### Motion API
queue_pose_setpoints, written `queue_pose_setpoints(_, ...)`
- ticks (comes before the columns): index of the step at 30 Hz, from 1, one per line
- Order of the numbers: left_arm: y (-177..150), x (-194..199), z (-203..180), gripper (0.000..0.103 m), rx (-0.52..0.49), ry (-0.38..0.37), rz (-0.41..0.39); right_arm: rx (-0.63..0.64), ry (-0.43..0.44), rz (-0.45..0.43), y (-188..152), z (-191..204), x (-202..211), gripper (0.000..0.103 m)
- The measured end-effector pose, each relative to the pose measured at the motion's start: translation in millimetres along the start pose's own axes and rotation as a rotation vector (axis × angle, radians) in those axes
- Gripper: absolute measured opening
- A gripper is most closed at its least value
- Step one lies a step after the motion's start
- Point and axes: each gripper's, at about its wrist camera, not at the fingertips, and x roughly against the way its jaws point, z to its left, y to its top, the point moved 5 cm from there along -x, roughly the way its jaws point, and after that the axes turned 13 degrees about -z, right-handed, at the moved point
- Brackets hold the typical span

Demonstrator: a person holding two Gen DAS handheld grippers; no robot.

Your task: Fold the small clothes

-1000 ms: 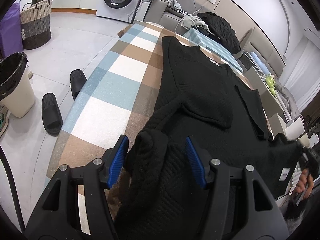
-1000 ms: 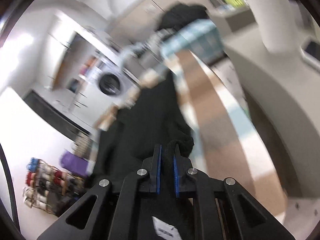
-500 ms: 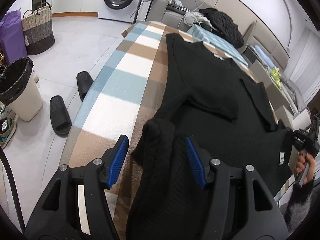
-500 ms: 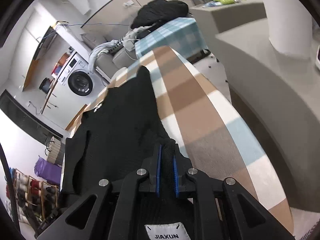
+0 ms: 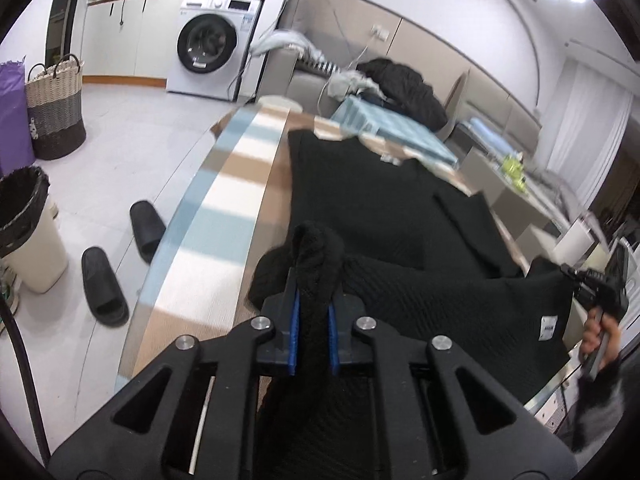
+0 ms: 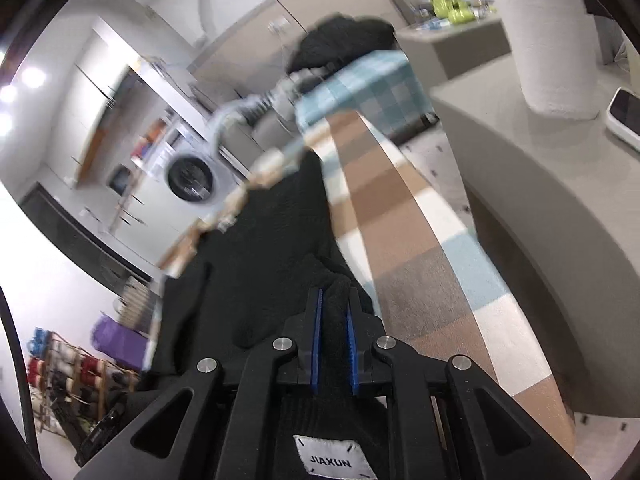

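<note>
A black knitted sweater (image 5: 360,200) lies along the checked table (image 5: 224,216), its sleeves folded in over the body. My left gripper (image 5: 313,300) is shut on a bunched corner of the near hem, which bulges up between the blue pads and hangs lifted off the cloth. The hem stretches to the right, where the right gripper (image 5: 576,280) and a hand (image 5: 600,336) hold the other corner beside a white label (image 5: 549,327). In the right wrist view my right gripper (image 6: 333,300) is shut on the black sweater (image 6: 272,248), with a white label (image 6: 332,460) below the fingers.
Two black slippers (image 5: 120,264), a bin with a black liner (image 5: 20,232) and a woven basket (image 5: 56,112) stand on the floor to the left. A washing machine (image 5: 208,60) and a sofa with clothes (image 5: 400,88) are beyond. A grey counter (image 6: 540,184) with a paper roll flanks the table's right.
My left gripper has shut on the hem corner that lay between its open fingers, and has lifted it. The right gripper keeps its hold on the other corner.
</note>
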Motion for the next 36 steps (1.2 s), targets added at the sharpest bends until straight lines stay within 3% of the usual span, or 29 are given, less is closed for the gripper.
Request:
queue_pose_setpoints(4,17,-5,-5,0.007,-0.018,-0.013,-0.035,-0.061,0.057,-0.109,15,0,21,0.006)
queue_pose_setpoints(7,24,-23,-4,0.007,-0.006,-0.009,-0.033,-0.062,0.034,-0.128,26,-1,19,0.005)
queue_pose_setpoints(10,25,-42,-3,0.007,0.012,0.006,-0.011,-0.007,-0.017,-0.039,23,3,2,0.005)
queue_pose_setpoints(12,24,-49,-3,0.007,0.01,0.014,-0.007,0.009,-0.027,0.038,14,4,-6,0.015)
queue_pose_setpoints(14,22,-51,-2,0.007,0.017,0.013,-0.002,0.014,-0.043,0.098,4,0,-9,0.056)
queue_pose_setpoints(18,20,-55,2,0.007,0.02,0.016,0.008,0.034,-0.109,0.15,-10,-17,-18,0.06)
queue_pose_setpoints(22,18,-55,3,0.007,0.019,0.019,0.009,0.017,-0.087,0.229,-30,-26,-31,0.06)
queue_pose_setpoints(24,18,-56,3,0.007,0.023,0.021,0.011,0.054,-0.074,0.247,-39,-23,-33,0.058)
queue_pose_setpoints(25,17,-54,4,0.007,0.024,0.021,0.011,0.076,-0.062,0.249,-41,-20,-34,0.041)
queue_pose_setpoints(26,16,-53,5,0.007,0.025,0.022,0.011,0.099,-0.046,0.247,-43,-16,-34,0.015)
queue_pose_setpoints(27,16,-52,5,0.007,0.025,0.021,0.009,0.13,-0.035,0.233,-43,-12,-32,0.007)
queue_pose_setpoints(29,16,-50,5,0.007,0.027,0.019,0.002,0.137,0.022,0.175,-36,-3,-20,0.005)
queue_pose_setpoints(33,20,-37,5,0.007,0.033,-0.005,-0.045,0.047,0.218,-0.019,-5,13,17,0.005)
queue_pose_setpoints(36,26,-32,4,0.007,0.024,-0.003,-0.077,0.059,0.205,-0.095,9,21,24,0.005)
